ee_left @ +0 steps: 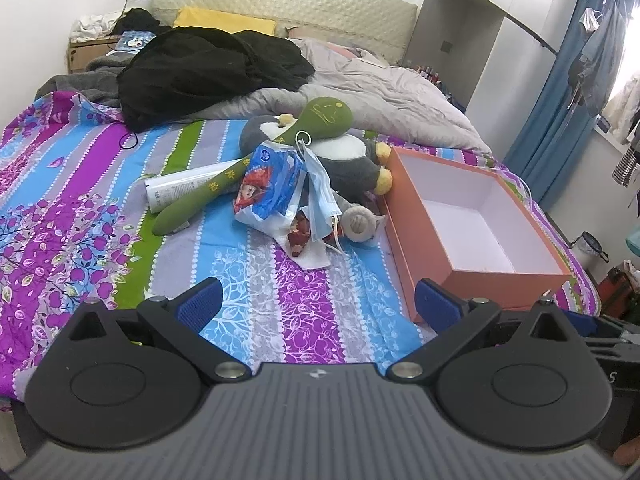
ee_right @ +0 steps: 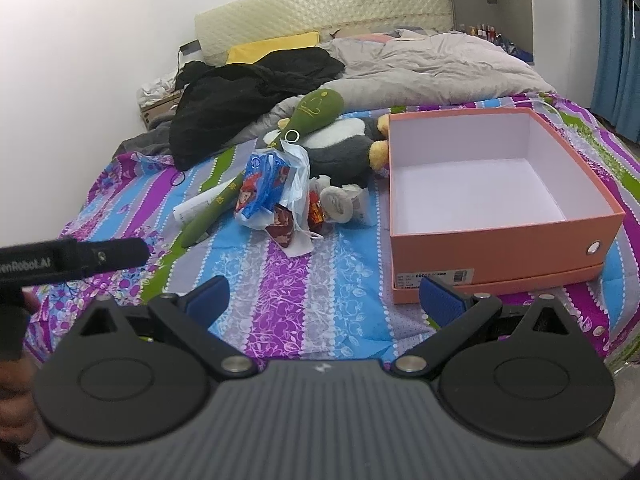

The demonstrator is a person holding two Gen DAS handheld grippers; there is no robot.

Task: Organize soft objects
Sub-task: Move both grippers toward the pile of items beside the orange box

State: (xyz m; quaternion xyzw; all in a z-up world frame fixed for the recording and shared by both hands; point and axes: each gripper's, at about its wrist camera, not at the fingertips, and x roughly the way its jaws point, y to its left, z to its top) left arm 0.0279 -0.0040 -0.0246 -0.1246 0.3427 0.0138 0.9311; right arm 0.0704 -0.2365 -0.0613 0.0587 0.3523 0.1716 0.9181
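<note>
A pile of soft things lies mid-bed: a grey penguin plush, a long green stuffed mallet lying across it, a blue-and-white plastic bag, a blue face mask and a small grey round plush. An orange box, open and white inside, stands right of the pile. My left gripper and my right gripper both hover open over the striped sheet, short of the pile, with nothing between their fingers.
A white tube lies under the mallet. Black clothing and a grey duvet cover the far half of the bed, with a yellow pillow at the headboard. Blue curtains hang right. The other gripper's black body shows at left.
</note>
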